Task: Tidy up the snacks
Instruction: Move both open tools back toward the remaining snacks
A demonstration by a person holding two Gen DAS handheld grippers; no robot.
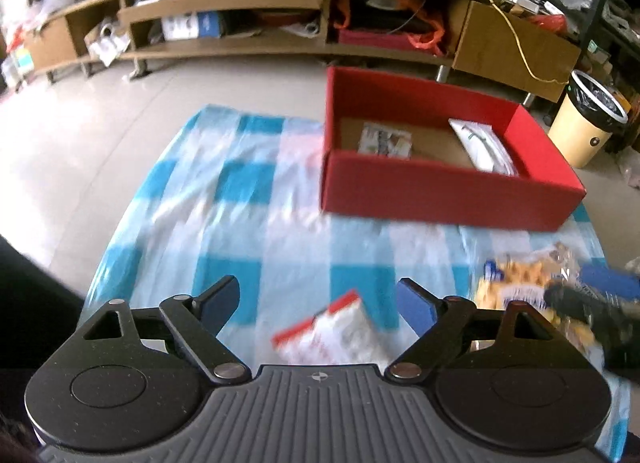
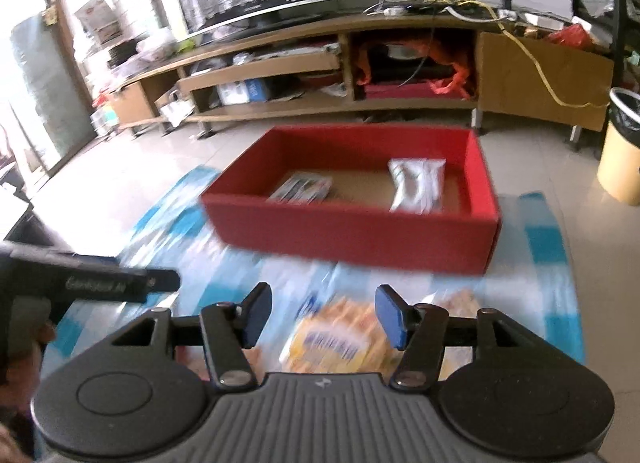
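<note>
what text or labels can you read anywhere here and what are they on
No text reads with certainty.
Left gripper: pale lettering on its side, too blurred to read.
Yellow snack bag: blue label band, print blurred.
Red and white packet: markings blurred.
Two packets in the red box: print too small.

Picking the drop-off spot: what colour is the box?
Red box, brown cardboard floor; clearest in the left wrist view.
</note>
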